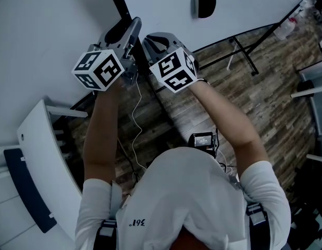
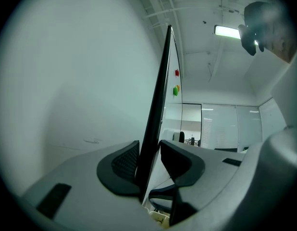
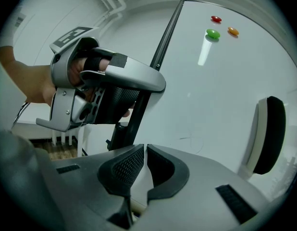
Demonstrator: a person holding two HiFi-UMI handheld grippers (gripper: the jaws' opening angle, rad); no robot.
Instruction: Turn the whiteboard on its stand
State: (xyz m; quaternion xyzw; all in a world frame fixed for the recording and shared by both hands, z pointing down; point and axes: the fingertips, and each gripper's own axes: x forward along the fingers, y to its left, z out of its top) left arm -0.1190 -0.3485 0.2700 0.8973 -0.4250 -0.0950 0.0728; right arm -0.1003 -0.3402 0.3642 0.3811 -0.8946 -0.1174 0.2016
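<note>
The left gripper point(image 2: 148, 150) has its jaws clamped on the black frame edge point(image 2: 157, 95) of the large white whiteboard point(image 3: 211, 105). The frame rises steeply from between them. The right gripper point(image 3: 144, 153) sits just beside the left one, its jaws all but together and holding nothing, with the board's white face straight ahead. Ahead and right of the right jaws, a black oval eraser point(image 3: 268, 134) clings to the board. High above them sit small round magnets point(image 3: 213, 33) in red, green and orange.
</note>
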